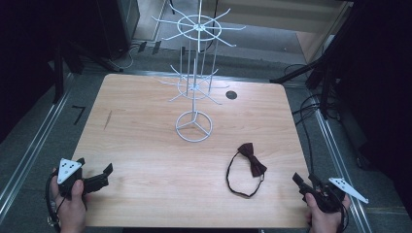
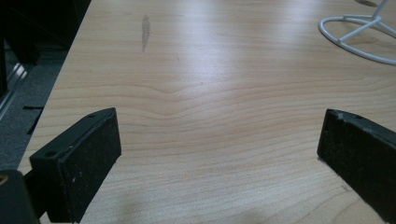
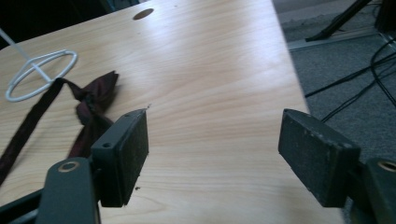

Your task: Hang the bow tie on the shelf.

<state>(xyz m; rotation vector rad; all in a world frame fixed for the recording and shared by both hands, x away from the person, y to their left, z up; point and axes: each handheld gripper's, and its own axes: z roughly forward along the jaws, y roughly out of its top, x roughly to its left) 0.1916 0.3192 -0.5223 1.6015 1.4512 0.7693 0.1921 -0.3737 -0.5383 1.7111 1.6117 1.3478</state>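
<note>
A dark maroon bow tie lies flat on the wooden table, its black neck strap looped toward the front edge. In the right gripper view the bow tie sits left of the jaws. A white wire display stand with radiating hooks rises at the table's middle back; its ring base shows at the upper right of the left gripper view. My left gripper is open at the front left corner, empty. At the front right corner, right of the strap, my right gripper is also open and holds nothing.
A dark round hole marks the tabletop right of the stand. A faint streak marks the left side. Cables and black tripod legs lie on the grey floor past the right edge. Metal rails run along the left.
</note>
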